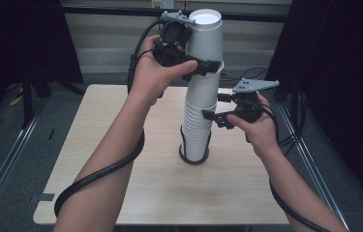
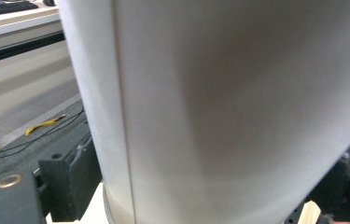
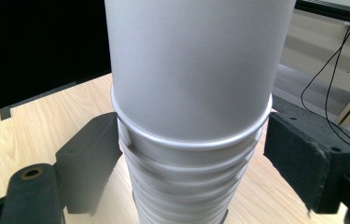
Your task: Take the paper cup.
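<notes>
A tall stack of white paper cups (image 1: 196, 130) stands upside down on the wooden table (image 1: 121, 145), its foot in a black ring (image 1: 193, 160). The top cup (image 1: 204, 41) sits high and leans slightly right, partly drawn off the stack. My left gripper (image 1: 210, 67) is shut on that top cup near its lower rim; the cup's wall (image 2: 219, 102) spans the space between both pads (image 2: 72, 177). My right gripper (image 1: 213, 106) is at mid height, with its pads (image 3: 93, 154) pressed against both sides of the stack (image 3: 186, 182) just under a protruding cup's rim (image 3: 191, 140).
Black cables trail from both grippers, the left one looping along the forearm (image 1: 97, 176). A dark frame and floor rails (image 1: 5, 159) flank the table. Loose wires lie on the floor behind (image 3: 331, 60).
</notes>
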